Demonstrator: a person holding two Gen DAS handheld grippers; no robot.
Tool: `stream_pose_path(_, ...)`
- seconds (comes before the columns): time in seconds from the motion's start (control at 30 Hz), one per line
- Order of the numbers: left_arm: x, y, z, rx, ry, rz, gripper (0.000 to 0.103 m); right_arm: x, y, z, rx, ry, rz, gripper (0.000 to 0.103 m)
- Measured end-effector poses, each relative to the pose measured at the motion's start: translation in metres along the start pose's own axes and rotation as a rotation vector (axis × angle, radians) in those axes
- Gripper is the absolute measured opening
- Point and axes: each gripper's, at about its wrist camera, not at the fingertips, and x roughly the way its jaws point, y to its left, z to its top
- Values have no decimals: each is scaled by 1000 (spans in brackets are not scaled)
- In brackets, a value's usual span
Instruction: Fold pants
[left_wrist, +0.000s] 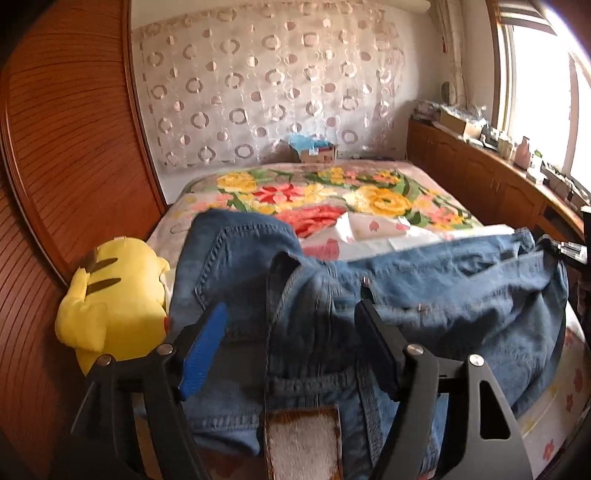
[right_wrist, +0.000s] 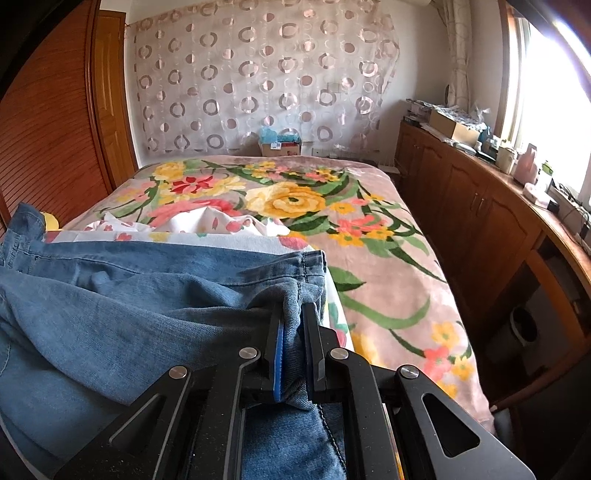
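Blue denim pants (left_wrist: 424, 291) lie bunched across the near end of a bed; they also fill the lower left of the right wrist view (right_wrist: 129, 295). My left gripper (left_wrist: 291, 317) is open, its jaws wide apart over the waistband with its belt loops and leather patch (left_wrist: 303, 439). My right gripper (right_wrist: 293, 317) is shut on a fold of the pants near a hem at their right end. The right gripper's body shows at the far right of the left wrist view.
The bed has a floral blanket (right_wrist: 388, 266) and a white flowered sheet (left_wrist: 369, 232) behind the pants. A yellow plush toy (left_wrist: 114, 299) sits at the left bed edge by a wooden wardrobe (left_wrist: 62, 155). Wooden cabinets (right_wrist: 480, 206) with clutter run along the right under a window.
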Motion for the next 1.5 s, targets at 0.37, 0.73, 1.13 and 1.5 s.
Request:
stream_pose_path(0.37, 42, 10, -12, -61, 64, -136, 36, -6, -3, -5, 4, -11, 15, 7)
stream_pose_path(0.73, -1, 2, 23, -62, -81, -98, 14, -19, -15, 4, 58, -68, 30, 7)
stream_pose_path(1.13, 60, 0, 40, -52, 3, -36, 14, 25, -4, 18, 34, -7, 25, 21)
stream_pose_path(1.5, 65, -2, 35, -46, 13, -34, 14, -10, -7, -5, 26, -3, 41, 40)
